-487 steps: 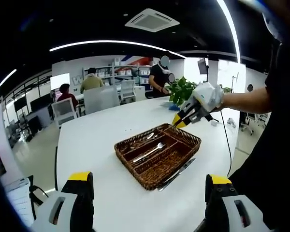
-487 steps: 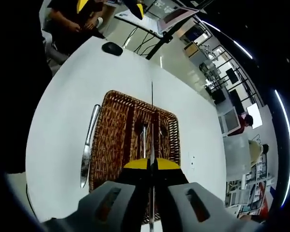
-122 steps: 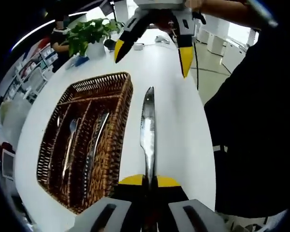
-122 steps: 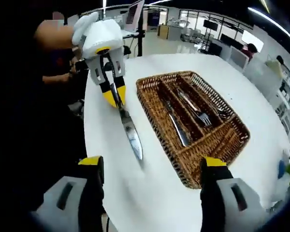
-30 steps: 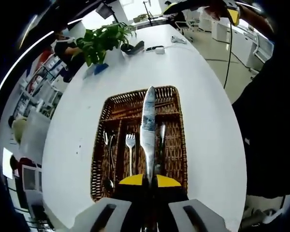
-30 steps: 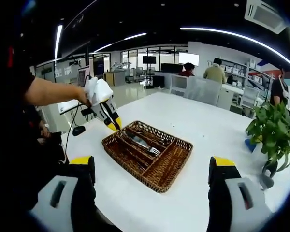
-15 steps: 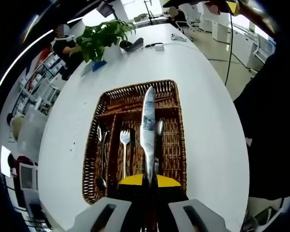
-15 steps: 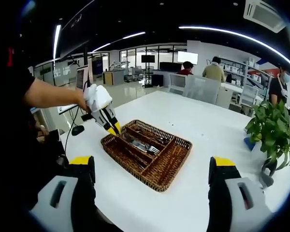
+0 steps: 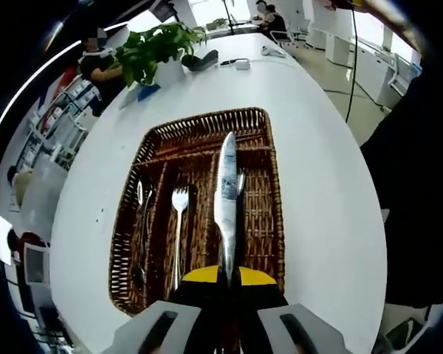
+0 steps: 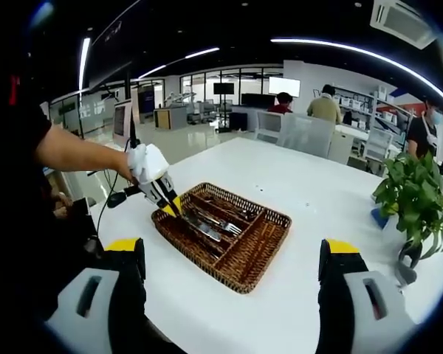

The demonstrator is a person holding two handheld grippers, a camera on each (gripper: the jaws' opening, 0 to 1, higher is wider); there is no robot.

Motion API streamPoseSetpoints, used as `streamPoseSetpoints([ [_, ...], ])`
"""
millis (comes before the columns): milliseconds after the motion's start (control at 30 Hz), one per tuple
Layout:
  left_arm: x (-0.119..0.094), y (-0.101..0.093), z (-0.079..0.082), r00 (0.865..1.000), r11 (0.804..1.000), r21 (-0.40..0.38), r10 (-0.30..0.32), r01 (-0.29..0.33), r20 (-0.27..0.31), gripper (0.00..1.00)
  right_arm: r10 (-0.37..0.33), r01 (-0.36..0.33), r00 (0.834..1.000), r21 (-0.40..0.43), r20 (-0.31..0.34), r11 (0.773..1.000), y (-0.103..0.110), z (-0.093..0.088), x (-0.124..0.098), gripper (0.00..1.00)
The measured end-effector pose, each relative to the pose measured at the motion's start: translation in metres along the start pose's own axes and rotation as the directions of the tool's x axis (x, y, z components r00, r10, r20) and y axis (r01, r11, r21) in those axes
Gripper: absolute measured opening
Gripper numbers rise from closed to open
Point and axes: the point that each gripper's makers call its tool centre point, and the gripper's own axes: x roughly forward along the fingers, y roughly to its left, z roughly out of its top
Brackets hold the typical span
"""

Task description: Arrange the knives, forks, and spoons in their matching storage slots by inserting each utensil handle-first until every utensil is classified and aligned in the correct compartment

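Observation:
My left gripper (image 9: 225,276) is shut on the handle end of a table knife (image 9: 226,192), whose blade points forward over the right-hand slot of the brown wicker tray (image 9: 269,147). A fork (image 9: 178,225) lies in the middle slot and a spoon (image 9: 141,210) in the left one. Another utensil (image 9: 241,183) lies just under the blade. In the right gripper view the left gripper (image 10: 168,202) holds the knife (image 10: 204,228) low over the wicker tray (image 10: 245,267), at its near-left end. My right gripper (image 10: 232,249) stands open with nothing in it, back from the tray.
The tray sits on a white oval table (image 9: 317,184). A potted plant (image 9: 156,50) (image 10: 412,198) and a dark device (image 9: 205,60) stand at the table's far end. People (image 10: 327,109) sit at desks behind. A person's arm (image 10: 77,153) reaches in from the left.
The left gripper has carried the knife from the table beside the tray to above it, and over the last second lower and nearer its end. The right gripper stays open and still.

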Motion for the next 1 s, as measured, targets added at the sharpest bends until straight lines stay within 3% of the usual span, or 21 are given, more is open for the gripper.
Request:
streamPoseSetpoints([
  [567,0.029,-0.013,-0.028,0.998,0.998,-0.008,-0.063,0.062,-0.032,0.04,-0.033,0.033,0.999,-0.006,-0.007,0.999,-0.001,0.001,-0.005,0.99],
  [1000,0.048,-0.024,-0.030,0.992,0.992,0.007,-0.122,0.122,-0.032,0.04,-0.052,0.051,0.998,-0.006,-0.026,0.999,-0.003,0.000,-0.008,0.99],
])
